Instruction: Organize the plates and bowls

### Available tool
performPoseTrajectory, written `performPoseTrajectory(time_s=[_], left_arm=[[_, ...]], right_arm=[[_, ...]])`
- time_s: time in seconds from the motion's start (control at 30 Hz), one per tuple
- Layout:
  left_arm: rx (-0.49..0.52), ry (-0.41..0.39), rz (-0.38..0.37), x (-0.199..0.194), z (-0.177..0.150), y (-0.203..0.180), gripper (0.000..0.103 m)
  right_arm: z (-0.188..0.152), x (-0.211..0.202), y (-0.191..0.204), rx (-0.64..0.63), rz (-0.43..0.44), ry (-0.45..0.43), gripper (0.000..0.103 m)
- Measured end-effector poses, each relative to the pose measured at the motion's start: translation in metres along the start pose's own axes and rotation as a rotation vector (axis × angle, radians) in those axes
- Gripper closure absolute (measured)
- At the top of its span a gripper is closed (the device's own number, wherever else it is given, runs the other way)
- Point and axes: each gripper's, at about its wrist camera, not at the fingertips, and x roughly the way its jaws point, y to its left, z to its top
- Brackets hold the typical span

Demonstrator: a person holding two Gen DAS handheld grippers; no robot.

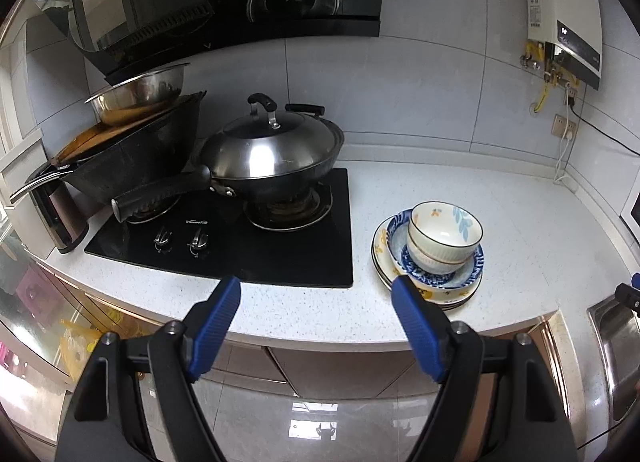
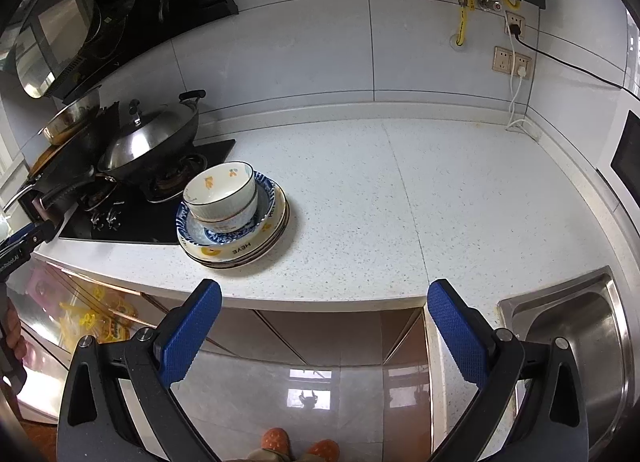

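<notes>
A stack of dishes stands on the white counter (image 1: 304,306) near its front edge, right of the stove. Two nested white bowls (image 1: 444,236) sit in a blue-patterned deep plate (image 1: 466,272), on several cream plates (image 1: 382,246). The same stack shows in the right wrist view: bowls (image 2: 222,193), blue plate (image 2: 266,197), cream plates (image 2: 240,252). My left gripper (image 1: 316,292) is open and empty, in front of the counter edge, its right finger just before the stack. My right gripper (image 2: 324,294) is open and empty, at the counter edge right of the stack.
A black gas stove (image 1: 224,238) holds a lidded wok (image 1: 276,157) and a black pan with a steel bowl (image 1: 140,89) in it. A steel sink (image 2: 576,346) lies at the right. Outlets and cords (image 2: 514,61) are on the tiled wall. The left gripper's tip (image 2: 28,240) shows at the far left.
</notes>
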Motion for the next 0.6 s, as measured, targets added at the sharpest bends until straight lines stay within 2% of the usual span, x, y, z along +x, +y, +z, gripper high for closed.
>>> performPoseTrajectory(time_s=[0.6], left_arm=[[-0.024, 0.015, -0.052, -0.0009, -0.0023, 0.0037, 0.026]], right_arm=[[-0.0065, -0.0008, 0.0112, -0.002, 0.014, 0.002, 0.001]])
